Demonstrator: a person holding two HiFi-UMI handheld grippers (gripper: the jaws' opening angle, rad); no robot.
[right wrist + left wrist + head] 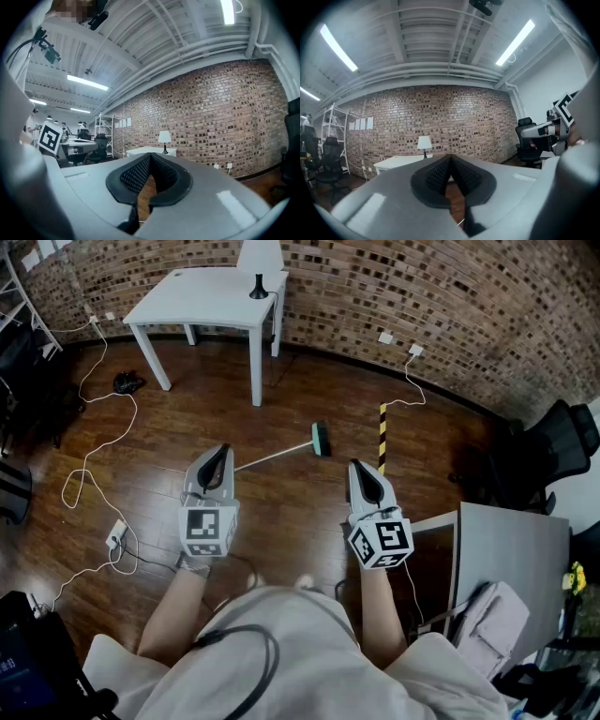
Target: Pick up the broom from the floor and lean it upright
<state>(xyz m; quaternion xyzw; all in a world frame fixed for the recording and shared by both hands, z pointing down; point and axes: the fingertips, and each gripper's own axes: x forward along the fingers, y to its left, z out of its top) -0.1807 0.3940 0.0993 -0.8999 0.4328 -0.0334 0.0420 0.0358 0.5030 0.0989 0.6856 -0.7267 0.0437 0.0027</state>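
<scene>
The broom (pixel 281 455) lies flat on the wood floor (pixel 281 512), just ahead, between the left gripper (pixel 221 451) and right gripper (pixel 358 467); both are closed on nothing; open floor lies around it; a white table (pixel 206 296) stands farther off.

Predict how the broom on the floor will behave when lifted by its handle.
The broom probably lifts easily: its handle is thin and its head small. Gripped near the bare end, it would likely droop head-down. The narrow handle may twist or slip in a grip.
</scene>
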